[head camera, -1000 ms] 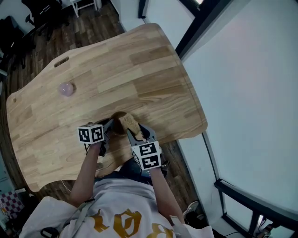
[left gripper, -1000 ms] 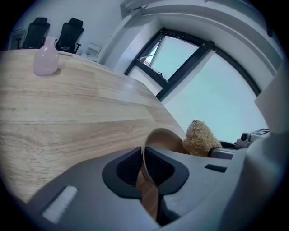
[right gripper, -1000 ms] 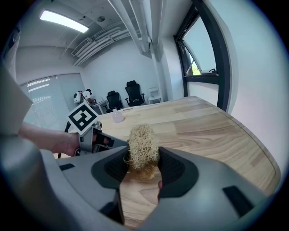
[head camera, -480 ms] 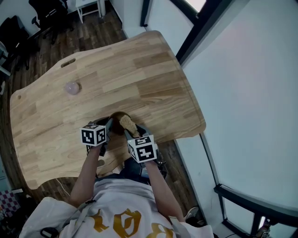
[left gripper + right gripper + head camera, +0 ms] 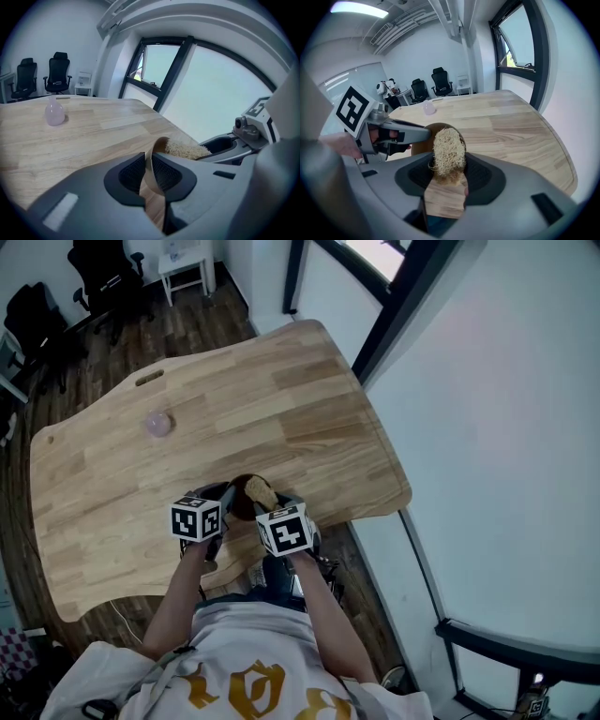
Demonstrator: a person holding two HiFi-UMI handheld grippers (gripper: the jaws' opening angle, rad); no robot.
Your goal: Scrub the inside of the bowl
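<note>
A small round brown wooden bowl [image 5: 240, 506] is at the near edge of the pale wooden table [image 5: 281, 399]. The left gripper [image 5: 151, 166] has its jaws closed tight on the bowl's thin rim. The right gripper [image 5: 449, 171], also at that near edge, has its jaws clamped on a tan, fibrous loofah scrubber [image 5: 448, 151], whose free end reaches into the bowl. A small translucent pink vase [image 5: 157, 423] stands towards the table's far left part

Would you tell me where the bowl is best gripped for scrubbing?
Grip the bowl by its thin left rim, one jaw inside and one outside, coming from the left, as the left gripper does. That leaves the hollow free for the scrubber.
</note>
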